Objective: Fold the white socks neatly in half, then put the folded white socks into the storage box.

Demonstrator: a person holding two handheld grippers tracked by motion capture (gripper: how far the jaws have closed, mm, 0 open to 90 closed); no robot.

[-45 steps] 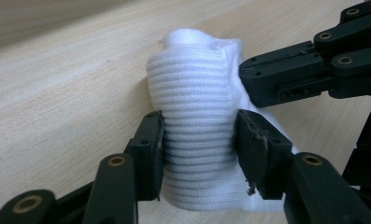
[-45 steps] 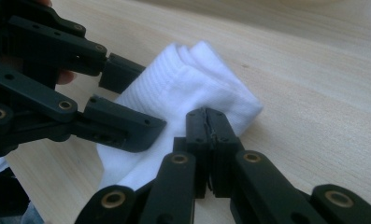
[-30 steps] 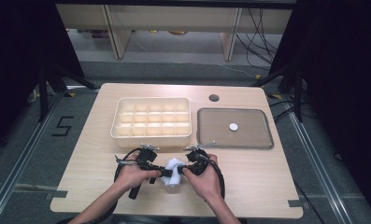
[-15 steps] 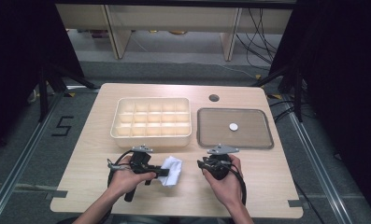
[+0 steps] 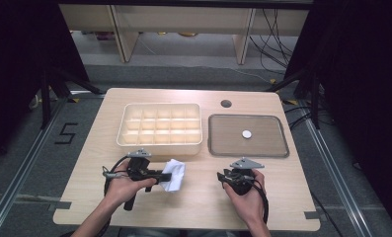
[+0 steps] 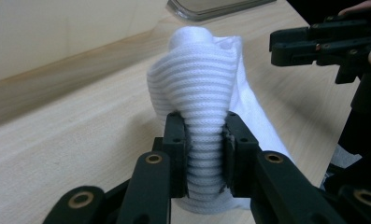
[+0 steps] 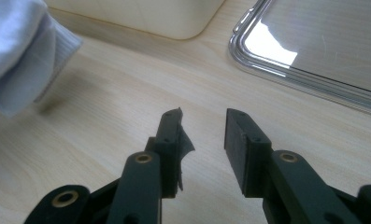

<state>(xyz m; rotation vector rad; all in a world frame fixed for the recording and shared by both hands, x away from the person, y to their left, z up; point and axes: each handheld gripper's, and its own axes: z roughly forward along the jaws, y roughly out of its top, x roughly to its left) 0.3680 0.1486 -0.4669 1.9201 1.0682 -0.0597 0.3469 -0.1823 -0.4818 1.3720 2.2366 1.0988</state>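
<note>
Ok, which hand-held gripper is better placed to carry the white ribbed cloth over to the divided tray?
Left. The left hand-held gripper is already clamped on the white ribbed cloth, close in front of the cream divided tray. The right hand-held gripper has just been opening, with nothing between its jaws, farther off.

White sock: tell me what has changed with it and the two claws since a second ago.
The right claw let go of the white sock and drew off toward the right of the high view; its jaws have just been opening, nothing between them. The left claw stays clamped on the sock. The compartment box, tray and white disc stayed put.
</note>
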